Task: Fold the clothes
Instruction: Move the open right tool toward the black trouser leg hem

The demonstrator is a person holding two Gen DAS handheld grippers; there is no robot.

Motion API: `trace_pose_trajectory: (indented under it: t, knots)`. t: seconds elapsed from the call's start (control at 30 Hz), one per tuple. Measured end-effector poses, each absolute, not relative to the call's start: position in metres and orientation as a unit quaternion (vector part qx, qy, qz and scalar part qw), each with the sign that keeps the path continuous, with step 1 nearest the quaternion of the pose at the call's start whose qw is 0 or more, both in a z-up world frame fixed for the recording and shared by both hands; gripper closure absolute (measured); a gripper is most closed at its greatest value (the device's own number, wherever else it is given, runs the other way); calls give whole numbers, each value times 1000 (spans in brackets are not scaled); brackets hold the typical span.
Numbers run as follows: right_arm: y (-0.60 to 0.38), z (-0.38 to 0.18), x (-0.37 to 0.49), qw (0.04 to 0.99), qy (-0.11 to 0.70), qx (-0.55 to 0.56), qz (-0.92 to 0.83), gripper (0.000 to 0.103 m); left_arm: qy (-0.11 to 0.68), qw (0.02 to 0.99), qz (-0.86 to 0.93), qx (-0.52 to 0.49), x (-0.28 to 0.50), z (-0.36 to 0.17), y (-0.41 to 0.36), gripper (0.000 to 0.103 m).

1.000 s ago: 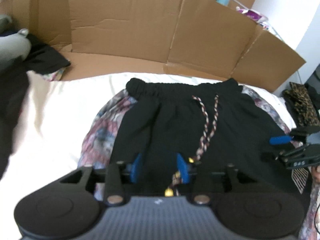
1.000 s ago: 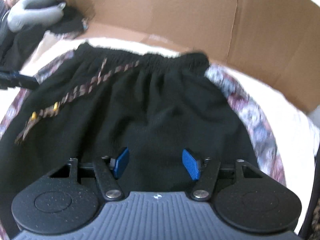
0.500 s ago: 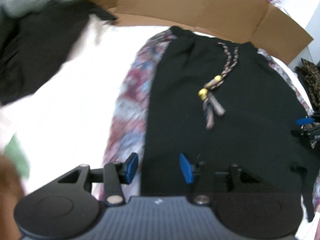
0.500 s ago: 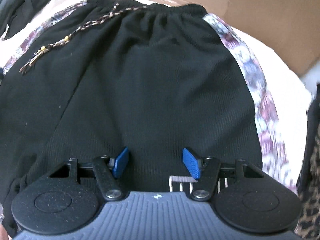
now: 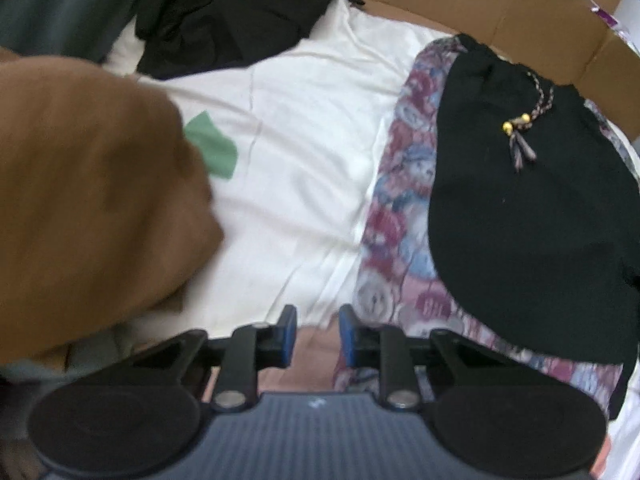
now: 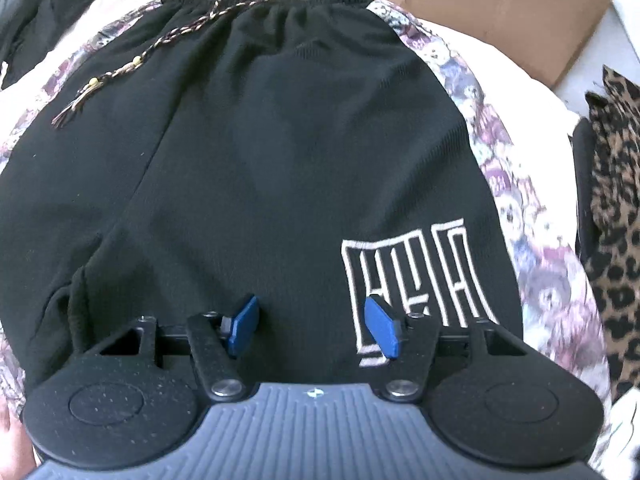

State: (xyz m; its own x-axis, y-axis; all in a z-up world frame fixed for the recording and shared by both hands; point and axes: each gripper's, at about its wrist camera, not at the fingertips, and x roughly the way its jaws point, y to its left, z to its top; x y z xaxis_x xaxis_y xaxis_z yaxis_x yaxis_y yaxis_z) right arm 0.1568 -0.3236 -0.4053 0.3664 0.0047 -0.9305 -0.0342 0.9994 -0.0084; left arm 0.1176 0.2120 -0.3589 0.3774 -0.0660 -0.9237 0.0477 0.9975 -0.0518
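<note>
Black shorts (image 6: 280, 160) with a braided drawstring (image 6: 140, 64) and a white logo (image 6: 412, 280) lie flat on a teddy-print cloth (image 6: 500, 160). My right gripper (image 6: 312, 326) hovers open over the lower part of the shorts, just left of the logo, with nothing between its pads. In the left wrist view the shorts (image 5: 520, 220) sit to the right. My left gripper (image 5: 317, 332) is off them, over the near edge of the white sheet (image 5: 300, 140) and the print cloth (image 5: 400, 200). Its jaws are closing with a narrow gap, and no cloth is visibly pinched.
A blurred brown mass (image 5: 80, 200) fills the left of the left wrist view, with a green patch (image 5: 212, 148) beside it. Dark clothes (image 5: 232, 12) are piled at the back left. Cardboard walls (image 6: 500, 0) run behind, and leopard-print fabric (image 6: 612, 220) lies at the right.
My left gripper has swung left off the shorts to the sheet's near edge, and its jaws have narrowed. My right gripper has drawn back toward the leg hem, bringing the logo into view.
</note>
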Motion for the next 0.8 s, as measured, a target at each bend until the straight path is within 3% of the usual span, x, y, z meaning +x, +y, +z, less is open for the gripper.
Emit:
trace_pose_trajectory:
  t: [0.1, 0.17, 0.8]
  knots:
    - [-322, -404, 145, 827, 562, 0, -1, 38, 564, 825, -32, -11, 107, -362, 215, 81]
    - [-324, -404, 136, 827, 562, 10, -10, 38, 570, 821, -35, -10, 102, -367, 216, 91]
    - [-294, -384, 103, 823, 564, 36, -49, 43, 541, 837, -33, -73, 84, -363, 227, 91]
